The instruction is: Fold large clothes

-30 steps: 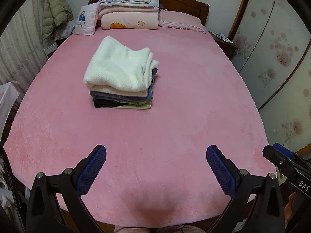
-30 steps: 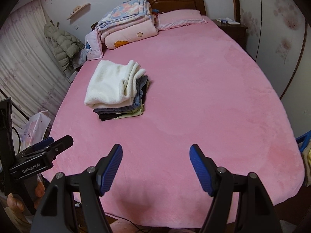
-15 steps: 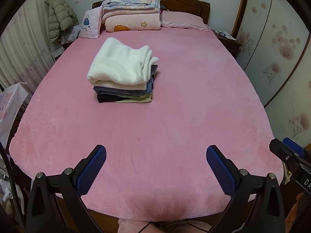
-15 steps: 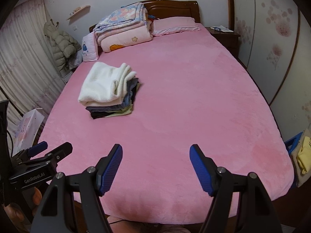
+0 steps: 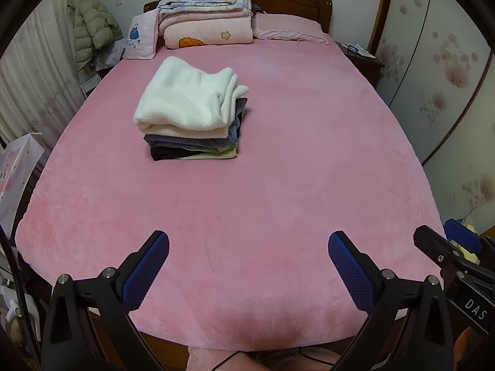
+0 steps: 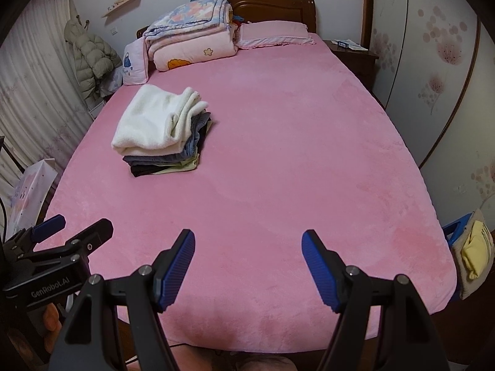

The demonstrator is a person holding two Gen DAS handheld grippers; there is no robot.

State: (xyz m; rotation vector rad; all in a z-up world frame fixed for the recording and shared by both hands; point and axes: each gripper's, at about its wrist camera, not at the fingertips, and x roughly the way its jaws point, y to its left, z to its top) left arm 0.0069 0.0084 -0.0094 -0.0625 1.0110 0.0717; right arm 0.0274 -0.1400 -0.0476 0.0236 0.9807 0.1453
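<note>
A stack of folded clothes lies on the pink bed, left of centre, with a white fleece piece on top and dark and pale green pieces under it. It also shows in the right wrist view. My left gripper is open and empty above the bed's foot edge. My right gripper is open and empty, also at the foot edge. Each gripper shows at the side of the other's view. A yellow garment hangs over a blue item at the bed's right side.
Folded quilts and pink pillows lie at the wooden headboard. A puffy coat hangs at the left wall. A nightstand and wardrobe doors stand on the right. A white bag sits left of the bed.
Both grippers have pulled back and risen from the bed, so more of the foot edge and room shows. The yellow garment at the right came into view. The jaws stayed open.
</note>
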